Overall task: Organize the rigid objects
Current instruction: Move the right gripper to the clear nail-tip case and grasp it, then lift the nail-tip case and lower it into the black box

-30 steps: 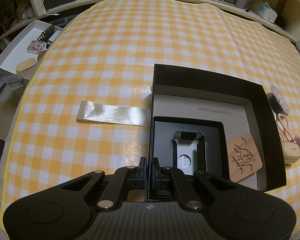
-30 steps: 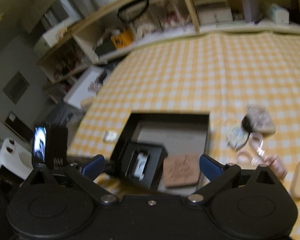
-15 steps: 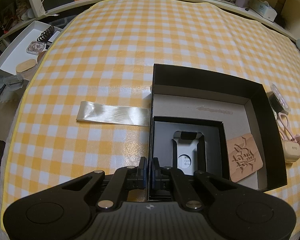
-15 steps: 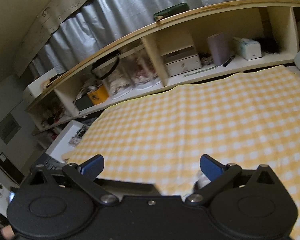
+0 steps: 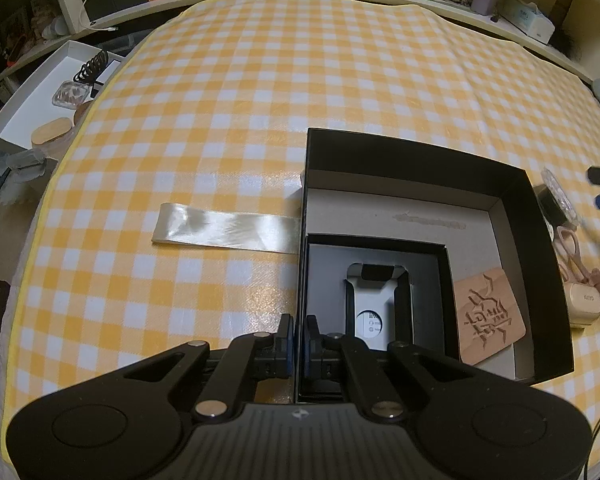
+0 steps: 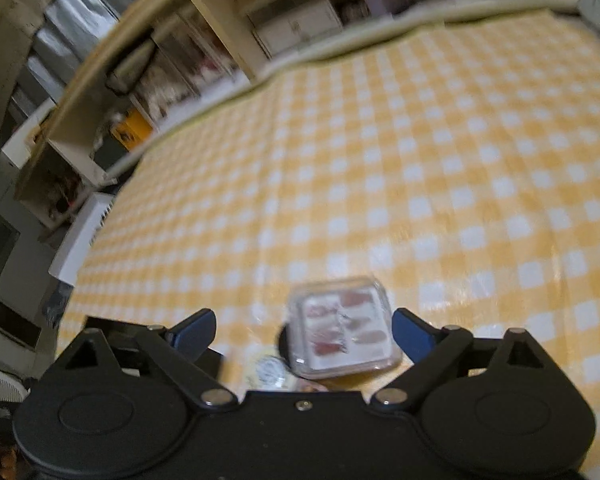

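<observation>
The yellow checked counter (image 5: 260,92) fills both my views. On it sits the big black box (image 5: 532,216), open-topped, at my left view's three o'clock, with a smaller black box (image 5: 440,272) in its near left corner and a carved wooden tile (image 5: 486,316) beside that. My left claw (image 5: 297,336) is pinched tight on the big box's left wall. My right claw (image 6: 302,330) is spread wide, a clear plastic case (image 6: 342,332) lying between its fingers at six o'clock, untouched.
</observation>
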A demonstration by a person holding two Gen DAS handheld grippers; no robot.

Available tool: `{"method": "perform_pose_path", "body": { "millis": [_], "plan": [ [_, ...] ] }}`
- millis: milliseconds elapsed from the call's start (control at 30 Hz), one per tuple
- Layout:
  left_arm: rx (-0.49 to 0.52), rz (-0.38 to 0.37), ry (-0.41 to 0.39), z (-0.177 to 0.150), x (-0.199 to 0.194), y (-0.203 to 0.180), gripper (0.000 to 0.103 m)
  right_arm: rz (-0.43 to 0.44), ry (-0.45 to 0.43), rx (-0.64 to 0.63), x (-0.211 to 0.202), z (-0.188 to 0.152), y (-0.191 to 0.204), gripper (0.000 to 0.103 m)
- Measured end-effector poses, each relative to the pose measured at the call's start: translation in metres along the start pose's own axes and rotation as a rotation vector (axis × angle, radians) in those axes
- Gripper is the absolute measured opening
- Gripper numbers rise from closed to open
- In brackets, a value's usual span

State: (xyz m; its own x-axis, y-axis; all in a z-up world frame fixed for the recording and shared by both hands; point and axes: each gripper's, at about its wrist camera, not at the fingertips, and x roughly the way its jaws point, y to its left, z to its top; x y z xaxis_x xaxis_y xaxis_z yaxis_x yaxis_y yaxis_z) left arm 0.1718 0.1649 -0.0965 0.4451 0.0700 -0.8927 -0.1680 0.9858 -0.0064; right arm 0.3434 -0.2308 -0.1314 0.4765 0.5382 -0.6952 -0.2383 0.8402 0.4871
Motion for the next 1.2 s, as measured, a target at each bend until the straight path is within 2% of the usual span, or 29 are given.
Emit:
{"method": "perform_pose_path", "body": {
  "millis": [167,400,467,633,700,933,1200],
  "plan": [
    [-0.006,-0.003,0.002,-0.001,0.001,0.001,0.005,0.035,0.056,-0.008,0.024,0.001,-0.017,0.095],
    [-0.006,-0.003,0.006,0.002,0.004,0.006,0.005,0.078,0.063,0.030,0.036,0.002,-0.031,0.093],
    [-0.005,-0.002,0.007,0.004,0.005,0.006,0.005,0.062,0.070,0.005,0.038,0.003,-0.027,0.085],
    [-0.005,-0.002,0.007,0.003,0.005,0.006,0.005,-0.008,0.100,-0.121,0.040,0.000,-0.010,0.082],
    [-0.005,-0.001,0.008,0.003,0.005,0.006,0.005,-0.034,0.108,-0.143,0.039,-0.001,-0.006,0.075],
    [-0.004,0.000,0.008,0.003,0.005,0.007,0.005,-0.097,0.112,-0.132,0.033,0.000,0.002,0.075],
    [-0.003,0.001,0.008,0.004,0.005,0.007,0.005,-0.119,0.051,-0.085,0.018,0.009,0.023,0.075]
  ]
}}
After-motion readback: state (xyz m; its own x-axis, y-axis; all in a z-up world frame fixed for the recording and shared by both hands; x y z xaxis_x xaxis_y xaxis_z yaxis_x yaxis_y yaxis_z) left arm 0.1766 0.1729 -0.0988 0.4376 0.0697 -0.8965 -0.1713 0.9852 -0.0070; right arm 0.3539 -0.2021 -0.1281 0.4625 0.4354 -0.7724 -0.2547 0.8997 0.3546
